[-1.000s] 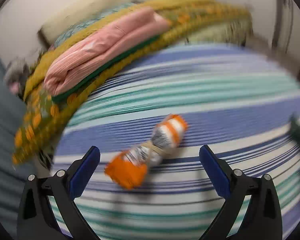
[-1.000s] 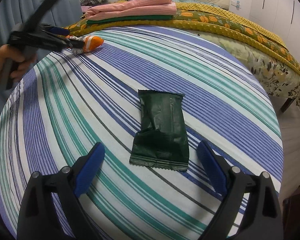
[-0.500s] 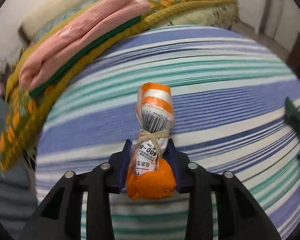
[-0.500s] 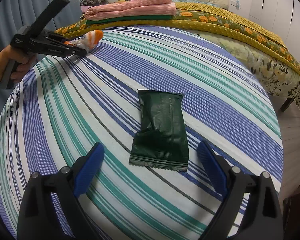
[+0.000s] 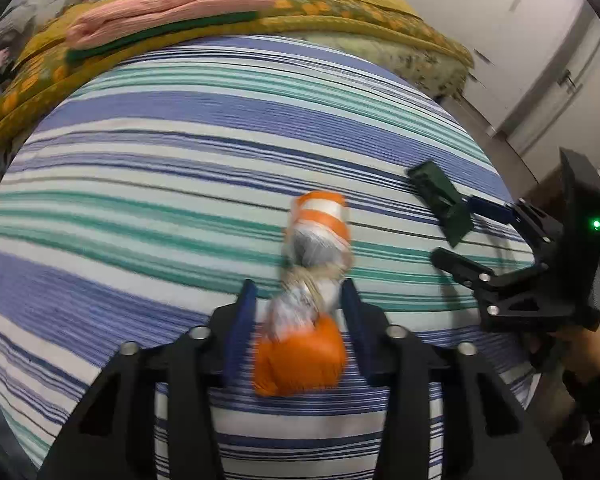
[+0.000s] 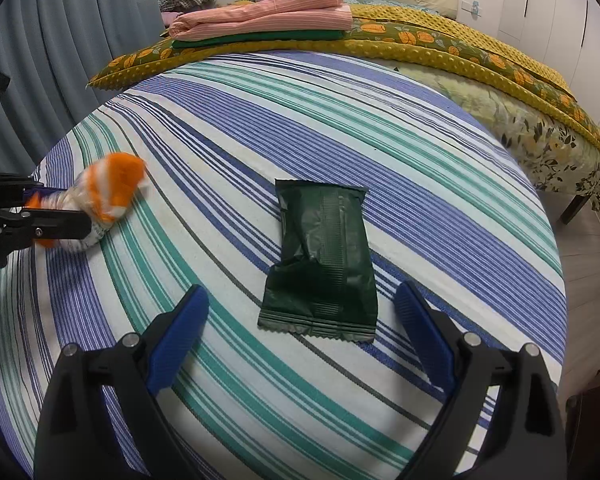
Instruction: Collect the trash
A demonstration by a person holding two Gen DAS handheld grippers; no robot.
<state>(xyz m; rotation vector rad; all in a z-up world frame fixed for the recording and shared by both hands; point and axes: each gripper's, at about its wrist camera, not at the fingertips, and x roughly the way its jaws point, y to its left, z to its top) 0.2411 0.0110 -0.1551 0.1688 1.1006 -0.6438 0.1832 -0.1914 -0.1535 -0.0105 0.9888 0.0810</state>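
Now the left gripper (image 5: 300, 312) has the orange-and-white knotted wrapper (image 5: 306, 304) between its blue pads, which sit a little off its sides at the tied waist; its jaws have just been opening, and whether the pads press on the wrapper cannot be told through the blur. The orange end bulges toward the camera, the striped end points away across the striped tablecloth (image 5: 180, 152). From the right wrist view that same wrapper (image 6: 100, 200) shows at the left edge of the round table, smeared by motion, poking out past the black fingers (image 6: 40, 228) of the left gripper.

The right gripper (image 6: 300, 328) hangs with its jaws wide apart, and the dark green packet (image 6: 322, 260) lies flat on the cloth between and just ahead of its tips, touched by neither pad.

A second ago the wrapper lay loose on the cloth near the far left rim, beside the yellow quilt (image 6: 440, 52), with the left jaws spread around it; half a second ago they were clamped tight on its waist. Since then it has travelled nearer along the table's left side. The green packet and the right gripper have not shifted.
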